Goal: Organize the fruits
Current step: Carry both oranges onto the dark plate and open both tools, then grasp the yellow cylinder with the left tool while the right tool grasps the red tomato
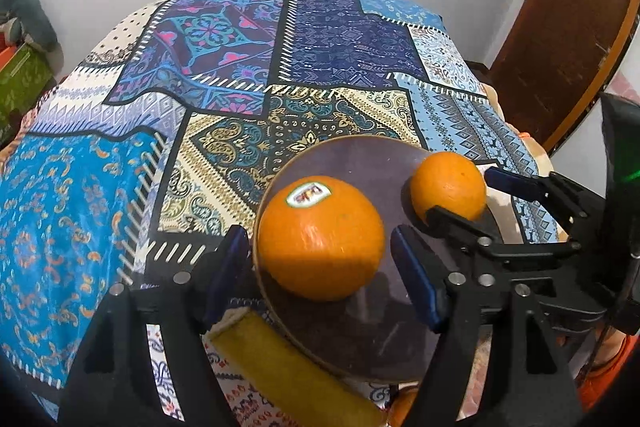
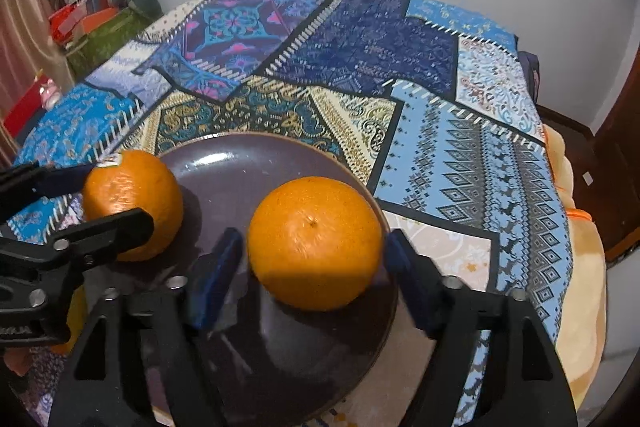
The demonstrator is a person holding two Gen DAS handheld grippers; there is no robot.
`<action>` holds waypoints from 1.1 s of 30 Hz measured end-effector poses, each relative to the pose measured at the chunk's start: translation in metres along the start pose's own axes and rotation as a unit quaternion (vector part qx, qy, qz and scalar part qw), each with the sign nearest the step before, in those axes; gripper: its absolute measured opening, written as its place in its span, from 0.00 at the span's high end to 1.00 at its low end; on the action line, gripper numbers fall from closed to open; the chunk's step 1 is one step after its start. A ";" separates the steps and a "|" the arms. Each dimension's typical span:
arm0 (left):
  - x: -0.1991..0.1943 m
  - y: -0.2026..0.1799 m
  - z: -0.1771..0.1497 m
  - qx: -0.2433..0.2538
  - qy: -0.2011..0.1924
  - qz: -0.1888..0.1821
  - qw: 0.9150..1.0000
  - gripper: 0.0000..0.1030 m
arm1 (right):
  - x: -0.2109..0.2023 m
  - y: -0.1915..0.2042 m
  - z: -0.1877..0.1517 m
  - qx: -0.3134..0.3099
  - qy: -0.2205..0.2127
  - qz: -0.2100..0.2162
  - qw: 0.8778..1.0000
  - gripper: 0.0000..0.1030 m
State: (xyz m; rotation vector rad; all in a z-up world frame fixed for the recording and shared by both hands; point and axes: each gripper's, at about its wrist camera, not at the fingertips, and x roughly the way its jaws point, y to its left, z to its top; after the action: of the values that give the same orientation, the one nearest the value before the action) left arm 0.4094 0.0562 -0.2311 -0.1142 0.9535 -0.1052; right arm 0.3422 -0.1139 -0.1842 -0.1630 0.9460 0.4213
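Note:
Two oranges sit on a dark brown plate (image 1: pixel 352 163) on the patterned cloth. The orange with a sticker (image 1: pixel 320 237) lies between the fingers of my left gripper (image 1: pixel 320 267), whose jaws stand open with gaps on both sides. The plain orange (image 2: pixel 314 243) lies between the fingers of my right gripper (image 2: pixel 314 275), also open and not touching it. Each view shows the other orange and gripper: the plain orange (image 1: pixel 448 191) at right in the left wrist view, the sticker orange (image 2: pixel 132 203) at left in the right wrist view. The plate (image 2: pixel 240 167) lies under both.
A patchwork cloth (image 1: pixel 200 107) covers the table (image 2: pixel 460 147). A yellow strip (image 1: pixel 288 367) lies under the plate's near-left edge. A white wall stands behind. A brown door (image 1: pixel 560 27) is at right. Green and red boxes (image 2: pixel 100 31) sit at far left.

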 end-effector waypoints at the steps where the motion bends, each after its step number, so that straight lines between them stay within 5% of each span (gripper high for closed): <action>1: -0.004 0.000 -0.001 -0.002 -0.002 -0.001 1.000 0.29 | -0.003 0.000 0.000 0.000 -0.002 -0.002 1.000 0.23; 14: -0.086 -0.008 -0.007 0.011 -0.069 0.024 0.997 0.28 | -0.090 0.016 -0.006 -0.021 -0.081 -0.028 0.996 0.23; 19: -0.121 -0.014 -0.022 0.020 -0.089 0.026 0.996 0.19 | -0.123 0.025 -0.012 -0.023 -0.106 -0.023 0.994 0.23; 33: -0.167 -0.027 -0.083 0.018 -0.074 0.027 0.997 0.11 | -0.184 0.047 -0.058 -0.015 -0.133 -0.006 0.991 0.23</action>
State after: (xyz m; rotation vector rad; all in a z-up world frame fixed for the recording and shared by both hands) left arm 0.2441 0.0492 -0.1401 -0.0614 0.8055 -0.0625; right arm 0.1852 -0.1409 -0.0657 -0.1354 0.6772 0.4348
